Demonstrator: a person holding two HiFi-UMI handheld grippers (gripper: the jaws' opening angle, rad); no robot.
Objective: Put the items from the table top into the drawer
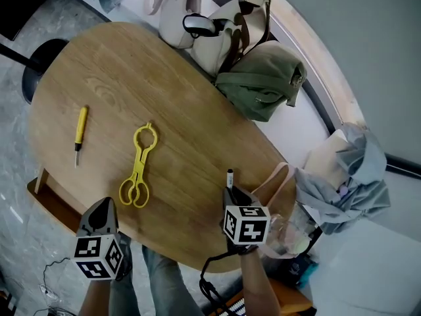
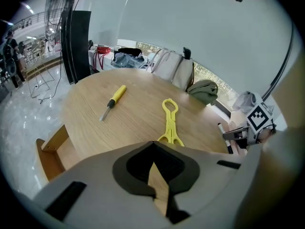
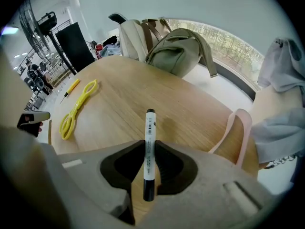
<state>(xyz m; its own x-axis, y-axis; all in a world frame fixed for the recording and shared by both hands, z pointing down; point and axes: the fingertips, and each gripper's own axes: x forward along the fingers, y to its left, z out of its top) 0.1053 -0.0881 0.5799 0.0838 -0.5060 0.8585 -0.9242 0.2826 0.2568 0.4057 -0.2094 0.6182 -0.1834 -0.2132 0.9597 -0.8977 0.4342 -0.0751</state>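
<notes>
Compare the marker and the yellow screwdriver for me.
The marker is white with black ends; the screwdriver has a yellow handle and a metal tip. The marker is clamped in the right gripper; the screwdriver lies loose on the table. Both are slim, straight sticks.

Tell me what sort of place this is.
Probably an office or shared workspace rather than a home. An oval wooden table stands by a long curved window, with bags piled beside it. A standing fan and a pale polished floor show beyond.
</notes>
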